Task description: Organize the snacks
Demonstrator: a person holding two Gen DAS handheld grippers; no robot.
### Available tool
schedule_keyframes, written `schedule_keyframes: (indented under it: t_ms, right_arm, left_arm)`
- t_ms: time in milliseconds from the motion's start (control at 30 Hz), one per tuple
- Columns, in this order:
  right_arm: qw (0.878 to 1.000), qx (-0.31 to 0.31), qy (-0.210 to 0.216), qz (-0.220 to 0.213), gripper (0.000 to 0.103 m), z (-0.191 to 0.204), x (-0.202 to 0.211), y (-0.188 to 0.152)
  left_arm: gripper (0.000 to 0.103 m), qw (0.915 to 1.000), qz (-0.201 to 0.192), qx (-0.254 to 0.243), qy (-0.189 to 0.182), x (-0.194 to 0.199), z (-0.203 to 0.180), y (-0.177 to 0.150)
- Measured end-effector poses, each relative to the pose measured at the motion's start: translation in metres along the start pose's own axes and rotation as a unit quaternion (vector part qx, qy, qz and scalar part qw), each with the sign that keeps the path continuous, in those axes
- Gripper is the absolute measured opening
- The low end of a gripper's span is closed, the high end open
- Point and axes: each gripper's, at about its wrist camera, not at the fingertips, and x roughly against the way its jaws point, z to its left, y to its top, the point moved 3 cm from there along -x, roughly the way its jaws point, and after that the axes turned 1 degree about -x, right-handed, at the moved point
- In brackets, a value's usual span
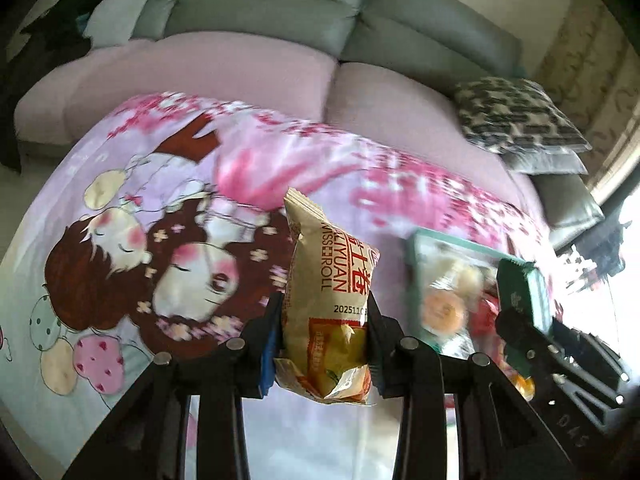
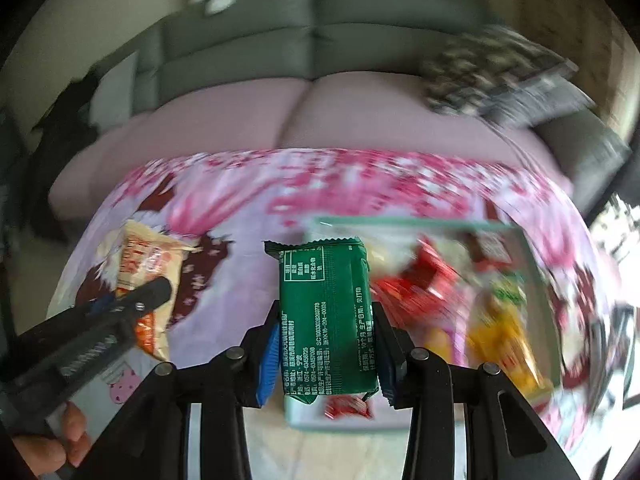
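Note:
My left gripper (image 1: 325,322) is shut on a beige Swiss roll packet (image 1: 328,280), held upright above the pink cartoon cloth (image 1: 160,208). My right gripper (image 2: 325,322) is shut on a green snack packet (image 2: 326,312), lifted over the near edge of a clear, teal-rimmed tray (image 2: 532,264). The tray holds several red, yellow and orange snacks (image 2: 424,288). In the left wrist view the tray (image 1: 418,240) lies to the right, with the right gripper and its green packet (image 1: 520,292) over it. The right wrist view shows the left gripper (image 2: 148,292) with the beige packet (image 2: 140,264) at the left.
The cloth covers a low table in front of a pink-and-grey sofa (image 1: 280,60). A black-and-white patterned cushion (image 1: 516,116) sits on the sofa's right end. A person's hand (image 2: 60,440) grips the left tool's handle. A small red packet (image 2: 346,406) lies below the green one.

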Motion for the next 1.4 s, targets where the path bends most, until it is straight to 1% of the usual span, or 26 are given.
schedule_keyframes:
  t_ms: [133, 300, 433, 533, 600, 633, 667, 700, 800, 833, 867, 900, 933, 967, 1000, 1033, 1067, 1167, 1300, 1400]
  right_arm:
    - [0.998, -0.053, -0.028, 0.000, 0.043, -0.048, 0.005, -0.017]
    - [0.994, -0.101, -0.041, 0.010, 0.043, -0.095, -0.005, -0.030]
    - [0.991, -0.123, -0.046, 0.017, 0.043, -0.119, -0.014, -0.036]
    - [0.990, -0.129, -0.048, 0.016, 0.043, -0.127, -0.020, -0.037]
    - [0.991, -0.127, -0.046, 0.014, 0.044, -0.129, -0.022, -0.036]
    - [0.991, -0.127, -0.045, 0.012, 0.045, -0.129, -0.021, -0.036]
    - [0.991, -0.126, -0.044, 0.012, 0.049, -0.129, -0.020, -0.037]
    - [0.991, -0.125, -0.045, 0.013, 0.055, -0.129, -0.019, -0.037]
    - [0.991, -0.120, -0.050, 0.013, 0.058, -0.124, -0.011, -0.043]
    - [0.992, -0.117, -0.050, 0.015, 0.060, -0.121, -0.008, -0.047]
    - [0.992, -0.112, -0.049, 0.016, 0.067, -0.117, -0.005, -0.051]
    - [0.993, -0.107, -0.049, 0.015, 0.078, -0.114, -0.003, -0.054]
    - [0.993, -0.102, -0.049, 0.014, 0.083, -0.109, 0.000, -0.059]
    - [0.994, -0.097, -0.050, 0.014, 0.092, -0.105, 0.002, -0.063]
    - [0.995, -0.090, -0.049, 0.013, 0.101, -0.099, 0.004, -0.068]
    - [0.995, -0.082, -0.048, 0.014, 0.103, -0.092, 0.005, -0.074]
    - [0.996, -0.075, -0.047, 0.015, 0.103, -0.087, 0.006, -0.078]
    - [0.997, -0.055, -0.047, 0.021, 0.103, -0.068, 0.007, -0.092]
    - [0.998, -0.035, -0.050, 0.019, 0.103, -0.049, 0.008, -0.103]
    - [0.998, -0.022, -0.053, 0.017, 0.103, -0.039, 0.009, -0.108]
  left_arm:
    - [0.038, 0.9987, -0.003, -0.047, -0.022, 0.004, -0.043, -0.013]
    - [0.038, 0.9935, 0.010, -0.103, -0.048, -0.013, -0.093, -0.033]
    - [0.038, 0.9882, 0.024, -0.136, -0.067, -0.034, -0.127, -0.043]
    - [0.039, 0.9849, 0.028, -0.152, -0.078, -0.045, -0.146, -0.047]
    - [0.045, 0.9835, 0.033, -0.162, -0.073, -0.052, -0.153, -0.048]
    - [0.053, 0.9836, 0.034, -0.163, -0.070, -0.052, -0.153, -0.049]
    - [0.062, 0.9841, 0.033, -0.160, -0.068, -0.051, -0.151, -0.050]
    - [0.065, 0.9850, 0.032, -0.156, -0.068, -0.049, -0.148, -0.050]
    - [0.067, 0.9883, 0.030, -0.133, -0.067, -0.041, -0.134, -0.049]
    - [0.071, 0.9896, 0.027, -0.127, -0.063, -0.038, -0.128, -0.050]
    - [0.076, 0.9906, 0.024, -0.122, -0.058, -0.035, -0.123, -0.050]
    - [0.079, 0.9919, 0.017, -0.116, -0.049, -0.030, -0.115, -0.051]
    - [0.086, 0.9928, 0.010, -0.113, -0.040, -0.027, -0.109, -0.053]
    - [0.093, 0.9936, 0.000, -0.110, -0.024, -0.022, -0.101, -0.055]
    - [0.096, 0.9939, -0.011, -0.110, -0.002, -0.017, -0.093, -0.058]
    - [0.099, 0.9933, -0.021, -0.112, 0.018, -0.012, -0.085, -0.062]
    - [0.100, 0.9922, -0.029, -0.115, 0.038, -0.008, -0.078, -0.065]
    - [0.100, 0.9896, -0.033, -0.119, 0.073, 0.000, -0.059, -0.077]
    - [0.100, 0.9894, -0.029, -0.114, 0.086, 0.009, -0.037, -0.093]
    - [0.100, 0.9885, -0.026, -0.108, 0.102, 0.014, -0.026, -0.101]
